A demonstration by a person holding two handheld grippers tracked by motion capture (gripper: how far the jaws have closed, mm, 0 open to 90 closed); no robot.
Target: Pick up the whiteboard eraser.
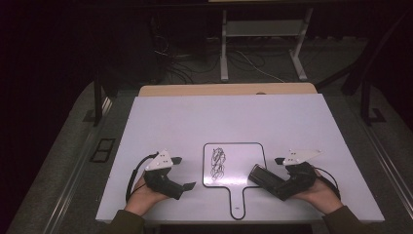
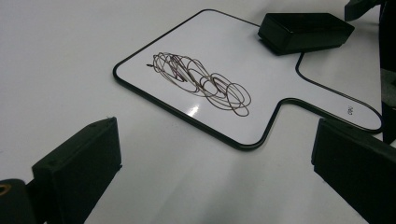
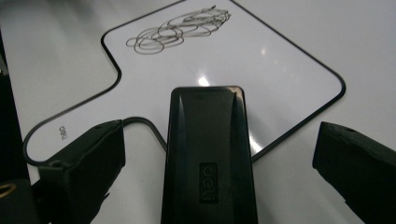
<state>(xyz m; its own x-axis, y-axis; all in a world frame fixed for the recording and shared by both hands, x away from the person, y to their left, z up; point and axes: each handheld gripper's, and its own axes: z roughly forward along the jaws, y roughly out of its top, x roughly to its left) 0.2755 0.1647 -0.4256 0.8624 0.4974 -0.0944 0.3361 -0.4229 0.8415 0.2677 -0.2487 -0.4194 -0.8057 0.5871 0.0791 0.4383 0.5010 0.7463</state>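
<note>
Black block: my eraser [image 3: 208,154] is black, long and smooth, with round corners. It lies flat in the lower middle of the right gripper view, its far end on the corner of the little board.
Little board: white writing board [image 1: 234,168] with a thin black edge and a short handle, at the lower middle of the high view.
Scribble: dark loopy pen lines [image 2: 201,81] on the board, near the middle of the left gripper view.
Writing: small raised letters on the eraser read "deli". The same word is on the board's handle.
Right tongs: my right tongs [image 3: 219,182] are wide open. The eraser sits between the jaws, not squeezed.
Left tongs: my left tongs [image 2: 210,168] are wide open too, holding nothing, just beside the board.
Hands: both hands rest low on the white table [image 1: 170,117], palms turned up under the tongs.
</note>
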